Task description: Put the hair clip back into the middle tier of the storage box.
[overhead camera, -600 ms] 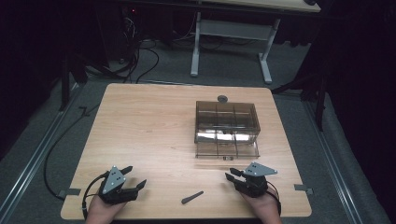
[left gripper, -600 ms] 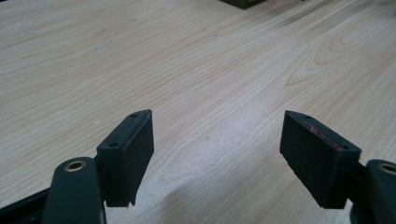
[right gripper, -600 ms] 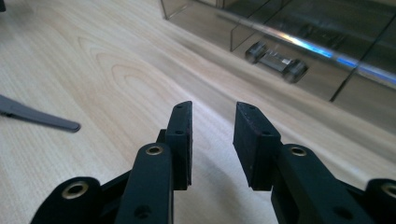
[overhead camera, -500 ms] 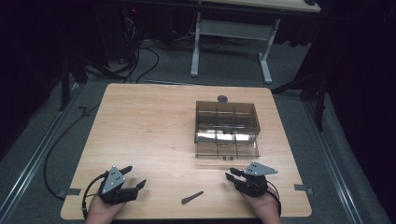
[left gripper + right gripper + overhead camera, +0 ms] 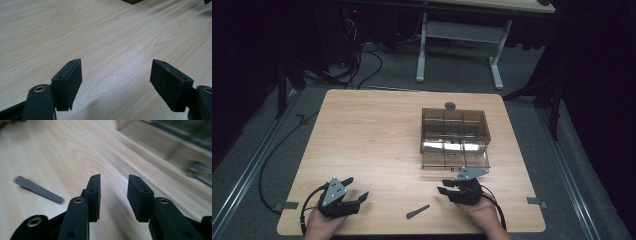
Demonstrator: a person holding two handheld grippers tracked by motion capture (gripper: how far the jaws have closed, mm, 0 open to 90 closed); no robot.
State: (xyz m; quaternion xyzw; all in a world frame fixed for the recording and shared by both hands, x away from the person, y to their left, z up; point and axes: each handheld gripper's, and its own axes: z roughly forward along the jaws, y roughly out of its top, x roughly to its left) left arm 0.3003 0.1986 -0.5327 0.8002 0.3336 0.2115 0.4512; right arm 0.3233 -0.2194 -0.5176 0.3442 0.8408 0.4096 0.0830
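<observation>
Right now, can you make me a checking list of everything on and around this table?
Surface: light wooden table, bare grain between things.
Job's things: clear compartment box right of the middle; small dark wedge-shaped piece lying flat near the front edge.
Clutter: small round dark knob behind the box.
Grippers: left gripper open, nothing between its jaws; right gripper open, nothing held, beside the wedge-shaped piece.
Cables: black cable trailing off the table's left side; a tangle on the floor behind.
Surroundings: grey carpet, another table's white legs, dark room.

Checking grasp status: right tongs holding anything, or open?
Open. The right tongs show bare table between the pads; the grey wedge lies off to the side, untouched.
</observation>
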